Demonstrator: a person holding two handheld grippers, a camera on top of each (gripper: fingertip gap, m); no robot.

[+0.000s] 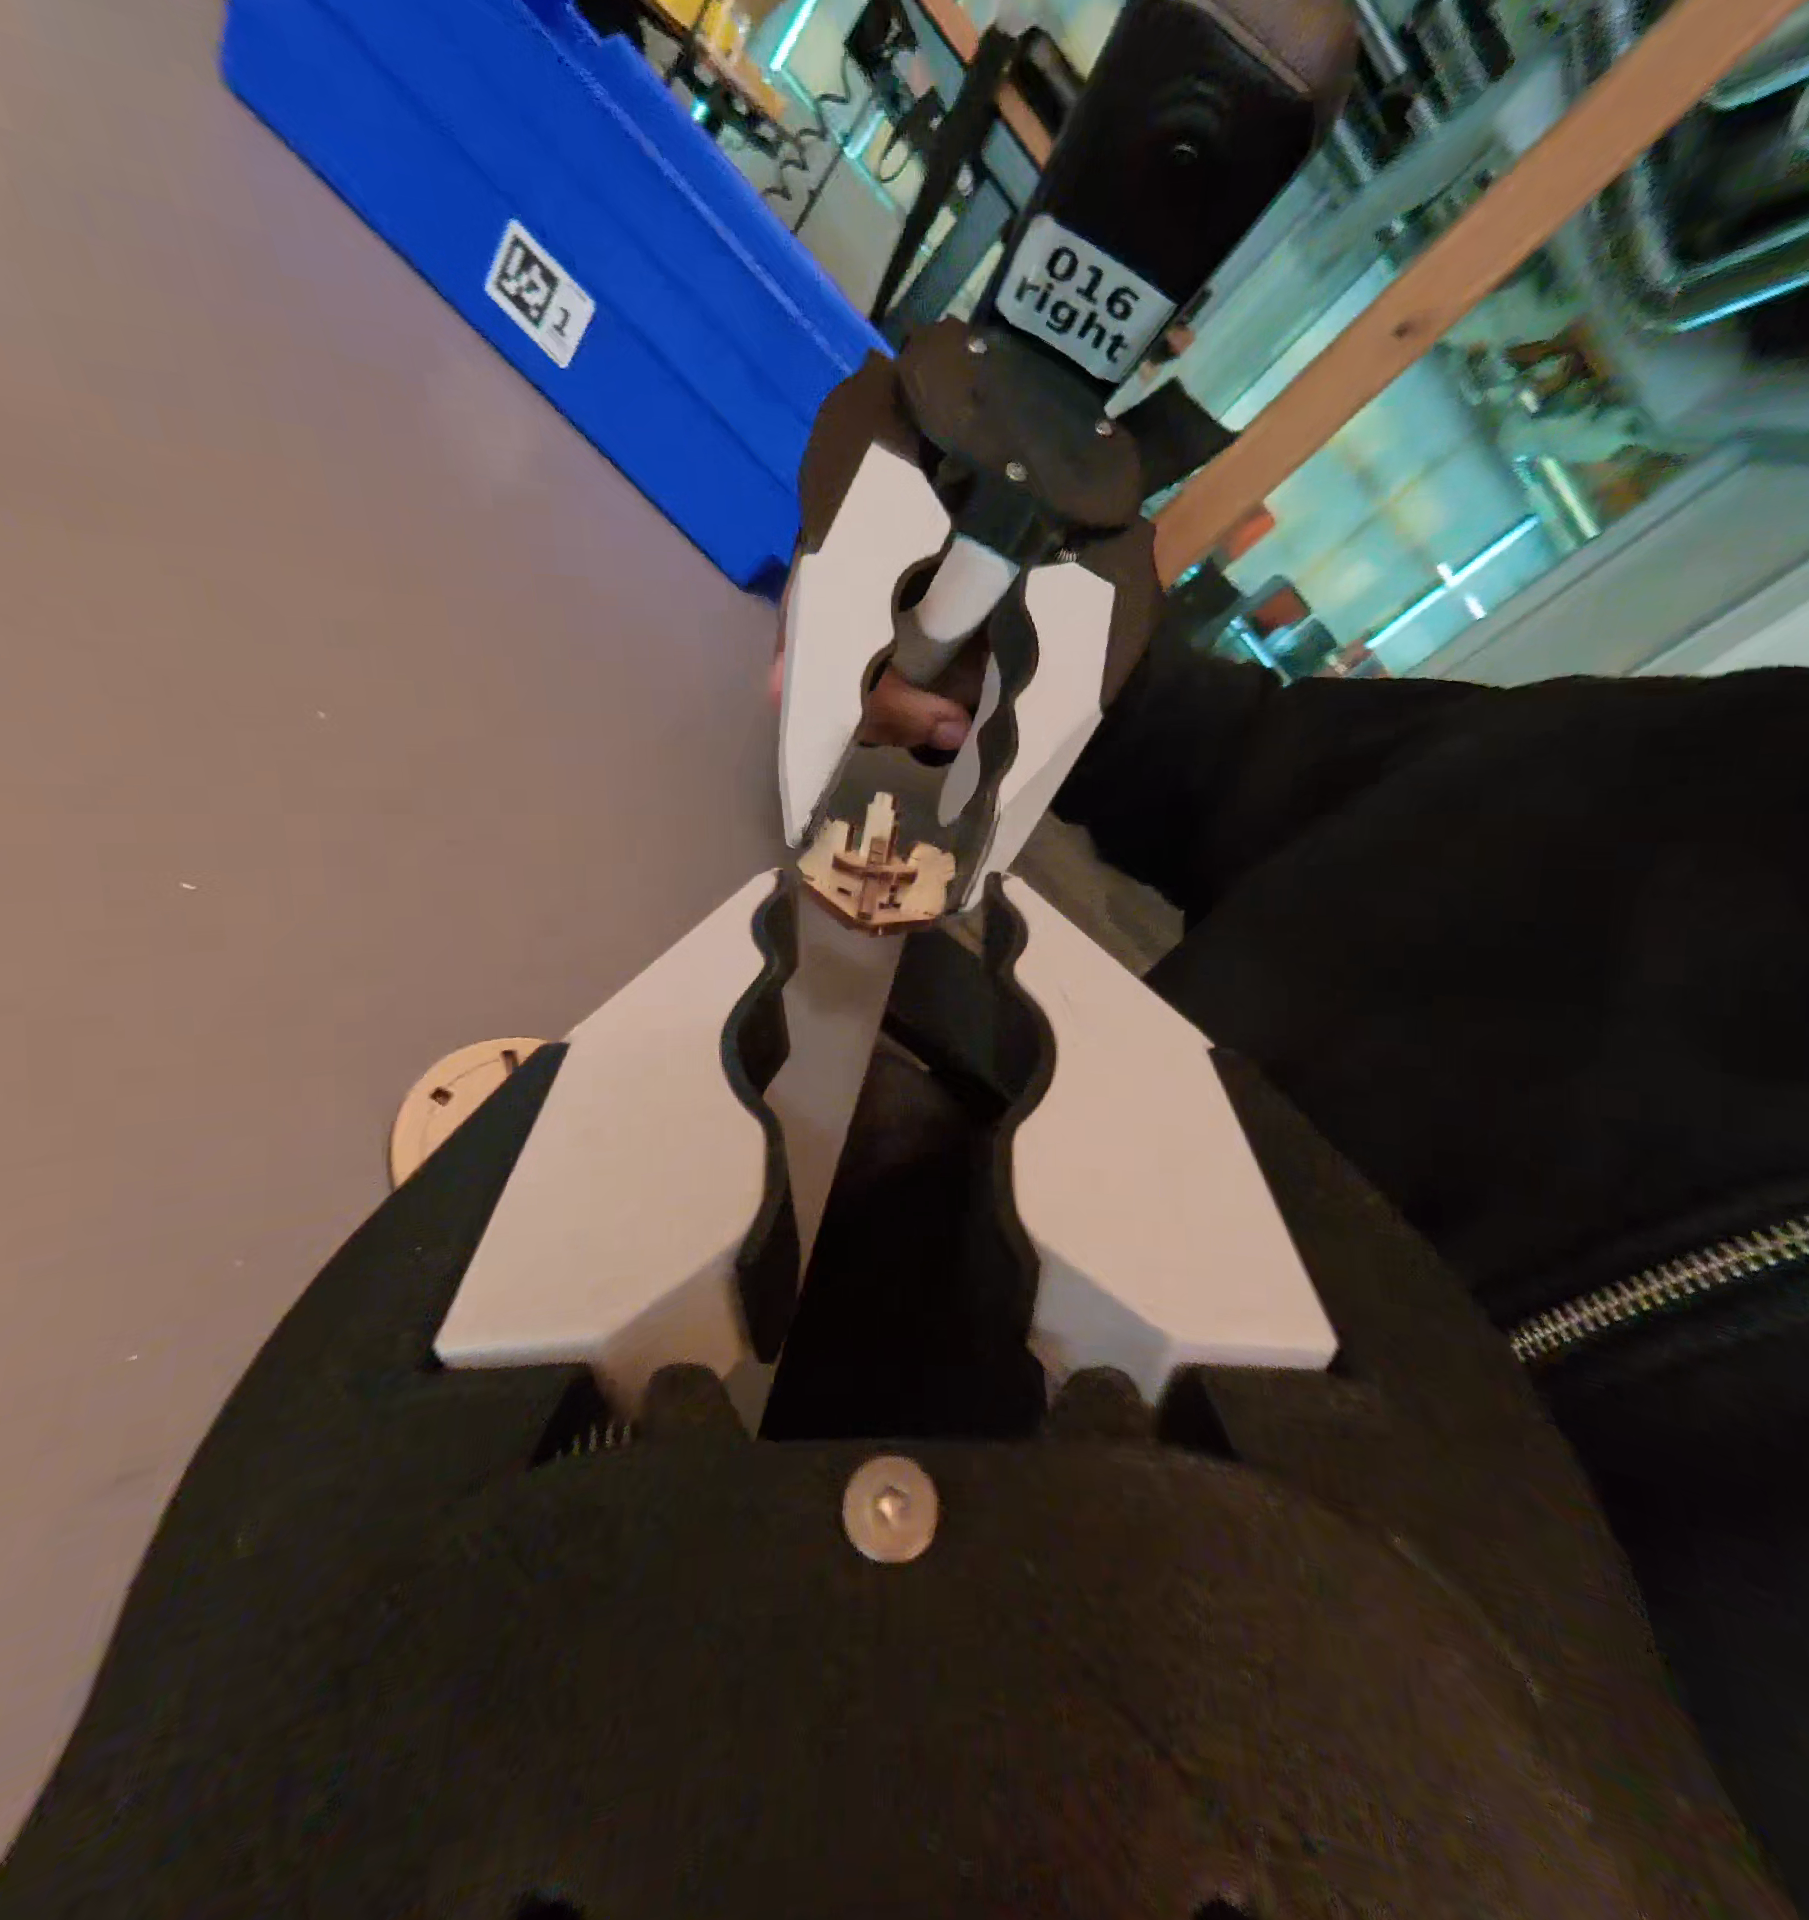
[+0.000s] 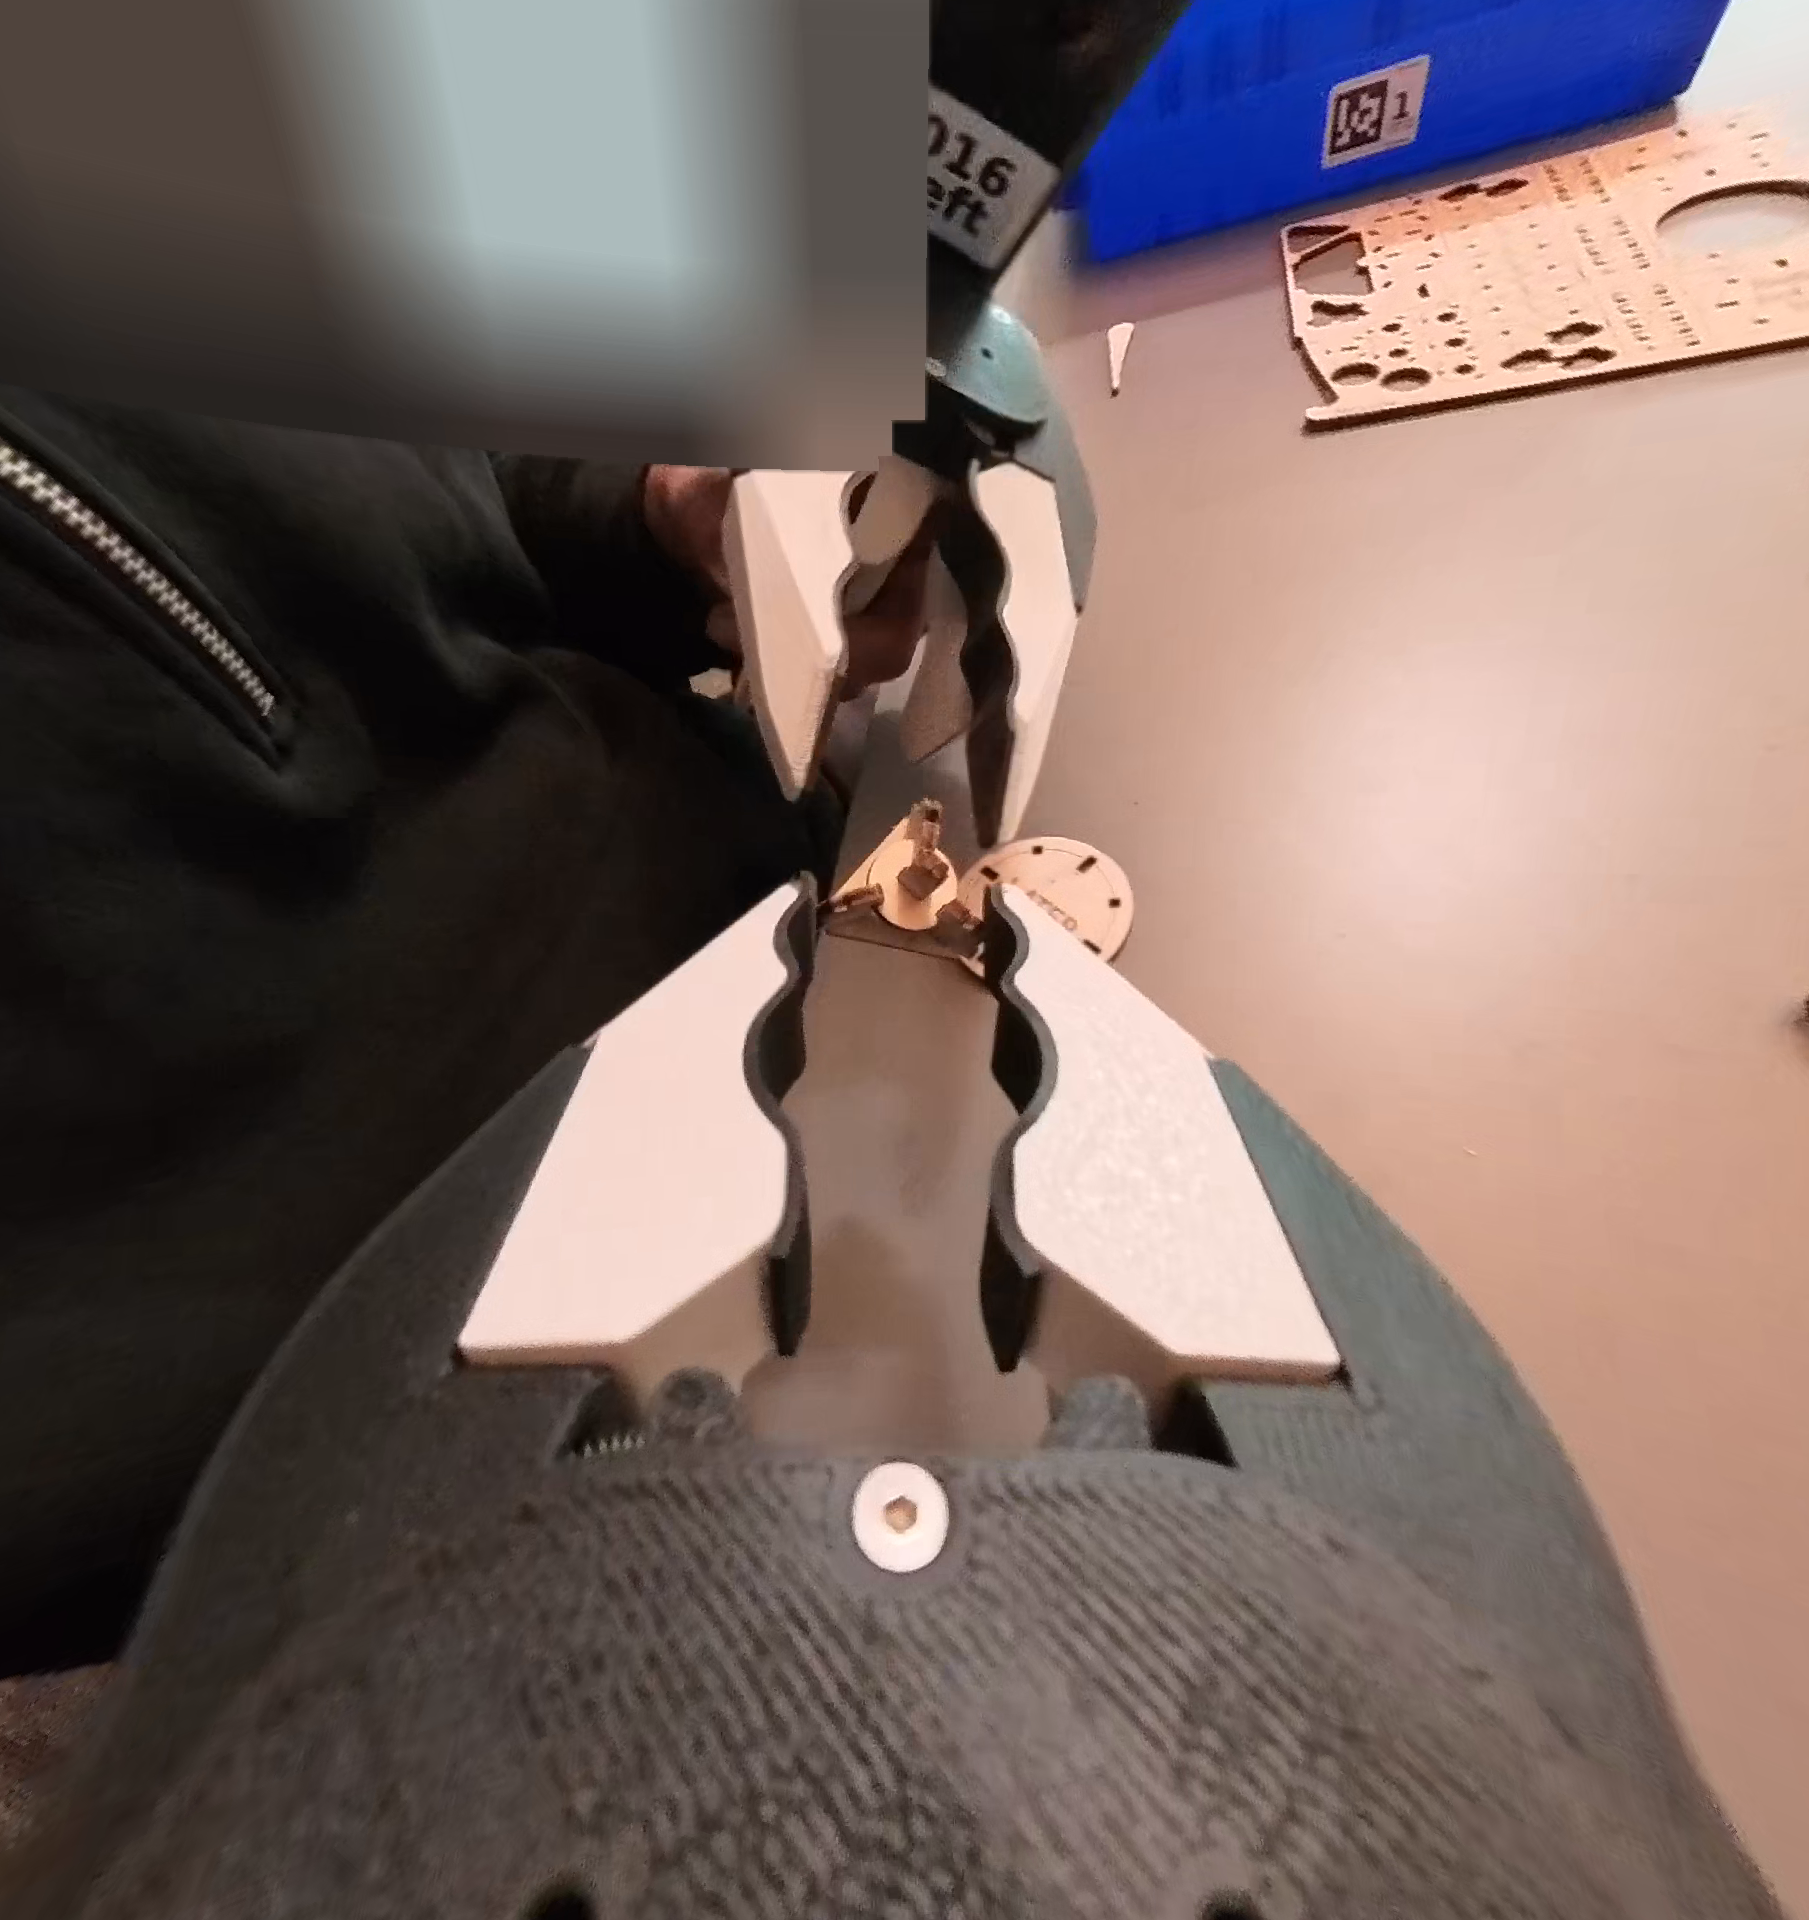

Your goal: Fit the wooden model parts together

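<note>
My right gripper [image 2: 900,904] is shut on a small pale wooden assembly [image 2: 905,888], a flat plate with a round disc and short pegs sticking out of it, and holds it above the grey table [image 2: 1399,727]. In the left wrist view the right gripper [image 1: 889,847] faces me with the assembly [image 1: 874,883] at its tips. My left gripper [image 1: 884,888] is open, its fingertips on either side of the assembly without pressing on it. In the right wrist view the left gripper [image 2: 895,810] hangs just beyond the assembly, its fingers apart.
A round wooden disc with slots [image 2: 1071,894] lies on the table under the grippers and also shows in the left wrist view [image 1: 453,1101]. A laser-cut wooden sheet [image 2: 1565,281] and a blue bin [image 2: 1399,94] lie farther back. A person in a black zipped jacket [image 1: 1502,935] is close by. Less than 4 cm separates the two grippers' tips.
</note>
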